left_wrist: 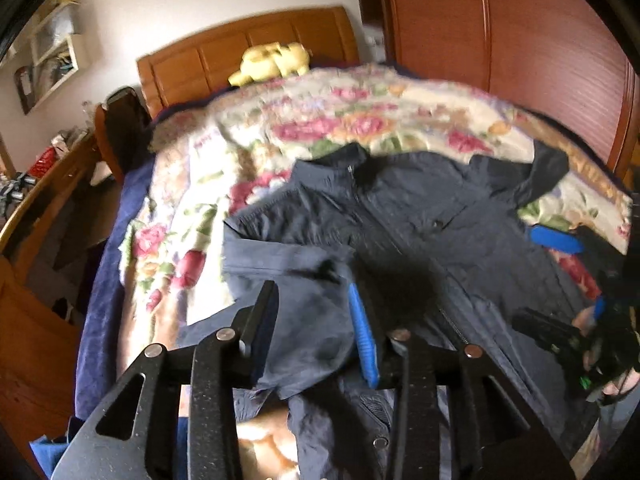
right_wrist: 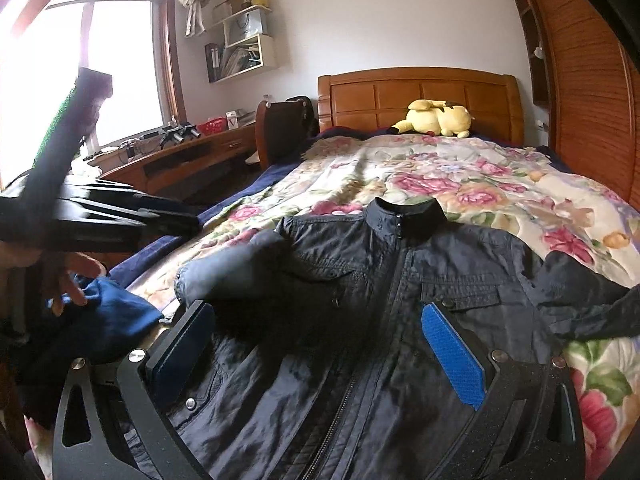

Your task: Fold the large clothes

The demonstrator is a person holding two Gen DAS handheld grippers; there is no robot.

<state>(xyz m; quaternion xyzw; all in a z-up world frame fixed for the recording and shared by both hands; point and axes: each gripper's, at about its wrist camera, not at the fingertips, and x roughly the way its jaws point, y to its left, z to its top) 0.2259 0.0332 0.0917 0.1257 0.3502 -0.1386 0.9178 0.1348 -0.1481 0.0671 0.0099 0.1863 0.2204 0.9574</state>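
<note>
Jacket (right_wrist: 360, 320) lies zipped and front-up on the bed (right_wrist: 460, 168), ready for folding. Your left claw (left_wrist: 316, 320) hangs released above the sleeve (left_wrist: 304, 280) folded onto its chest; your right claw (right_wrist: 320, 352) spreads empty over the front, collar (right_wrist: 404, 216) pointing toward the headboard (right_wrist: 420, 96).

jacket (right_wrist: 360, 320) hem cut off below, blurred floral bedspread (left_wrist: 320, 120)

crinkled matt cloth jacket (right_wrist: 360, 300), glossy wood headboard (right_wrist: 420, 96), plush toy (right_wrist: 436, 118)
</note>
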